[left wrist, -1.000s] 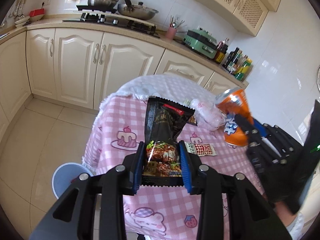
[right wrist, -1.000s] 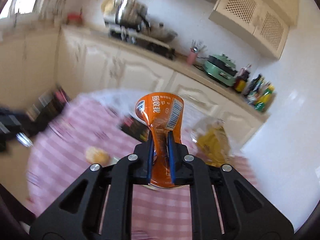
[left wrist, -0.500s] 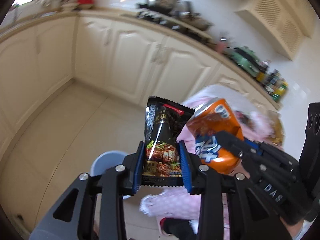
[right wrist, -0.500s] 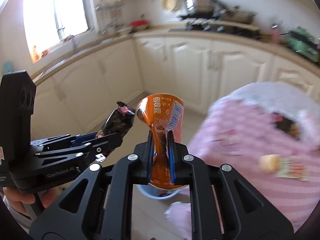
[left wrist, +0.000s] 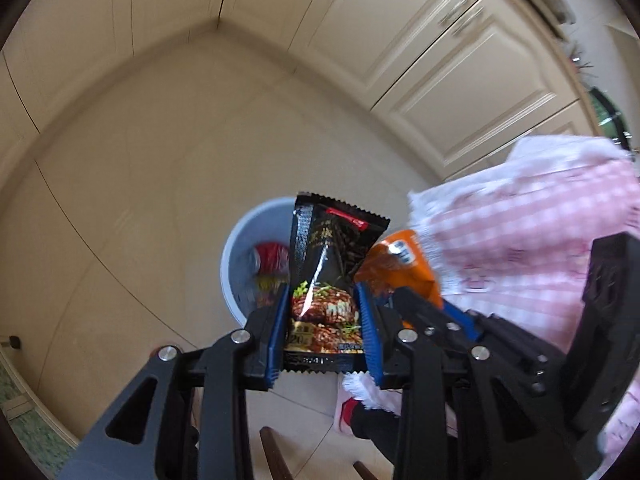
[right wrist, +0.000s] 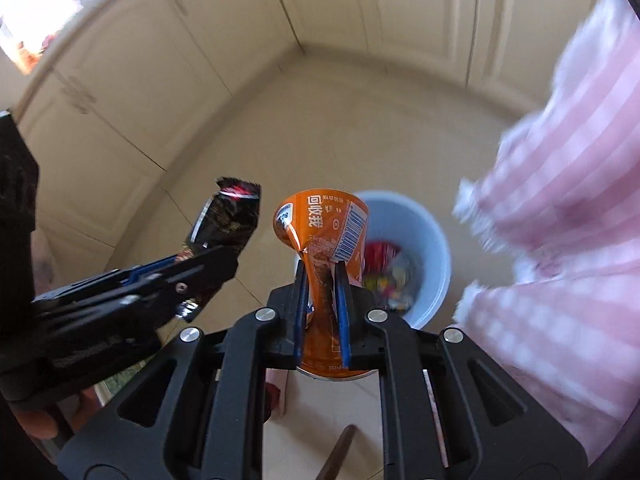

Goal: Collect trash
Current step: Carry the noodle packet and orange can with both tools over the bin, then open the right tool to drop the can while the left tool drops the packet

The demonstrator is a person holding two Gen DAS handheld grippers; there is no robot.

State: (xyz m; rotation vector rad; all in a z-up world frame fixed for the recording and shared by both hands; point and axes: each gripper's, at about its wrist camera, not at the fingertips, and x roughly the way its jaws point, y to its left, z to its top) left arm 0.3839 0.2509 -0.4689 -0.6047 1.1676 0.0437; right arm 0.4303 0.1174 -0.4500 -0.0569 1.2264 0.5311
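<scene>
Our left hand-held gripper (left wrist: pixel 323 320) grips the black wrapper (left wrist: pixel 328 276), its long axis pointing at the blue bin (left wrist: pixel 244 232) just beyond; the right hand-held gripper (right wrist: pixel 323 280) clamps the crushed orange can (right wrist: pixel 322 248), nearer the bin's middle.

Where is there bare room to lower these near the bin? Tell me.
Bare floor runs wide from the bin to the cabinets. The bin's far half is open; trash fills its near side. It is tight by the tablecloth, and the wrapper and can crowd each other.
</scene>
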